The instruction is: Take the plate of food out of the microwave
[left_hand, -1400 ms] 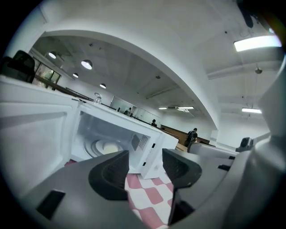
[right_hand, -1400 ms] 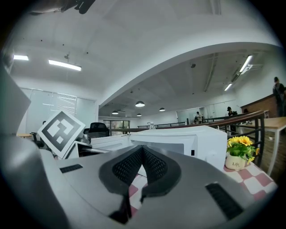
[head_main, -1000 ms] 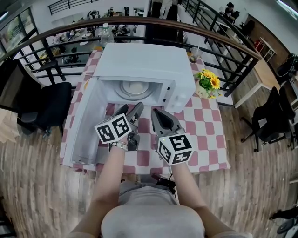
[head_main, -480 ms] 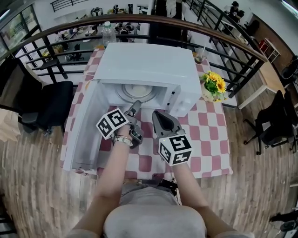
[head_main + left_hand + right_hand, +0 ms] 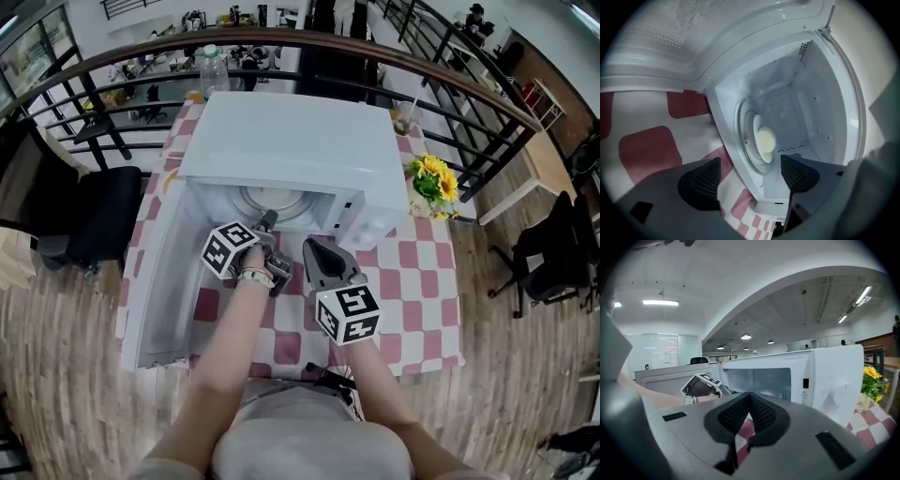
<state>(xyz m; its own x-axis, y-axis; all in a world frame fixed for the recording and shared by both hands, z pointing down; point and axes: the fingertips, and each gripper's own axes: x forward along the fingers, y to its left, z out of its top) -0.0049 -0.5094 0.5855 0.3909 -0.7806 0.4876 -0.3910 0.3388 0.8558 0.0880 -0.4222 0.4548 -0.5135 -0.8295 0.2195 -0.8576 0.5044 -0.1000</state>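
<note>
The head view looks steeply down on the white microwave [image 5: 291, 141] in the upper middle of the frame. Its door [image 5: 155, 281] is swung wide toward the lower left, and it stands on a surface [image 5: 412, 272] covered in red and white checks. From there only a pale arc of the plate [image 5: 277, 197] shows inside the opening.

The left gripper [image 5: 267, 225] reaches to the mouth of the cavity. Its own view looks in tilted, so the plate [image 5: 761, 140] appears edge-on on the glass turntable [image 5: 746, 140], with a pale mound of food [image 5: 765, 140] on it. The left gripper [image 5: 749, 176] has jaws that have just been opening and now stand wide. They grip nothing and are short of the plate, with the microwave's front edge seen between them.

The right gripper [image 5: 316, 248] sits at frame centre, just outside the microwave. The right gripper view shows what the head view does not: the right gripper [image 5: 750, 413] has its jaws closed together on nothing. That view also catches the left gripper's marker cube [image 5: 701, 385] at the opening, and the yellow flowers [image 5: 871, 378] at the right edge.
</note>
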